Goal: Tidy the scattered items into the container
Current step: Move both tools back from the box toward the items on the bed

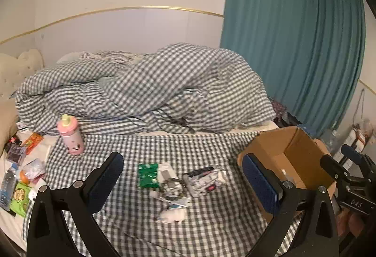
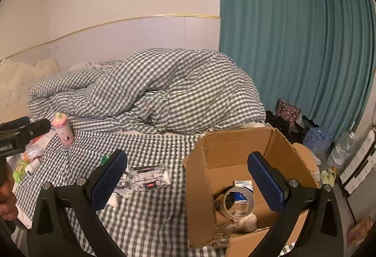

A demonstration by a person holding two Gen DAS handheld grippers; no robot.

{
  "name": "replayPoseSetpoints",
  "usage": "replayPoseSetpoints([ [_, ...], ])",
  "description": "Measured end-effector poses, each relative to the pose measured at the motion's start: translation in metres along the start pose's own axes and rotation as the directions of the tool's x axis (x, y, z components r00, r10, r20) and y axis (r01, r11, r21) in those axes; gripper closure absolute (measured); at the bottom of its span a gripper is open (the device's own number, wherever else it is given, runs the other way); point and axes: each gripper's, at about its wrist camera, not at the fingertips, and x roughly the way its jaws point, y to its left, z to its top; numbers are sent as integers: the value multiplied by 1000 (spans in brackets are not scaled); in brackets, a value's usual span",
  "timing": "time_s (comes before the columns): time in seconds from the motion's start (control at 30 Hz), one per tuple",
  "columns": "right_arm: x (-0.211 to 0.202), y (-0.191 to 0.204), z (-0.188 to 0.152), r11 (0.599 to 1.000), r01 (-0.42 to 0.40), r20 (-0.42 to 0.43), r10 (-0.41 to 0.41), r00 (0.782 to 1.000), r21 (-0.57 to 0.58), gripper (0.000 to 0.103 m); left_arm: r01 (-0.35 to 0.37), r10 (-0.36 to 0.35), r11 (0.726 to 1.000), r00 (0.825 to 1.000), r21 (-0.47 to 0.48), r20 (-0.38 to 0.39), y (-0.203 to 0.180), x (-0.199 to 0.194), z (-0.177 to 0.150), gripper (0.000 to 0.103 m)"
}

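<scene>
Both grippers hover over the bed, fingers apart: left gripper [image 1: 182, 180], right gripper [image 2: 188, 177] above the cardboard box [image 2: 199, 177], which holds a tape roll [image 2: 238, 201] and what may be tissue packs [image 2: 243, 185].

The left claw [image 1: 182, 183] is held level with its two blue-padded fingers [image 1: 107, 180] spread wide and nothing between them. The right claw [image 2: 187, 183] is posed alike, jaws wide apart and empty. A hand [image 2: 6, 198] shows at the left edge of the right wrist view.
</scene>
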Motion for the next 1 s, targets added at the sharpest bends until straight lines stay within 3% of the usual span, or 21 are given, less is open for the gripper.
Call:
replayPoseSetpoints([
  [0.5,8,57,2,993,-86,-13,85,996,-77,0,-111,112,993,993,-44,28,53,-14,-8,0],
  [1.0,42,107,-20,978,-179,-107,168,980,-103,0,-177,176,981,984,-75,-18,97,5,-22,0],
])
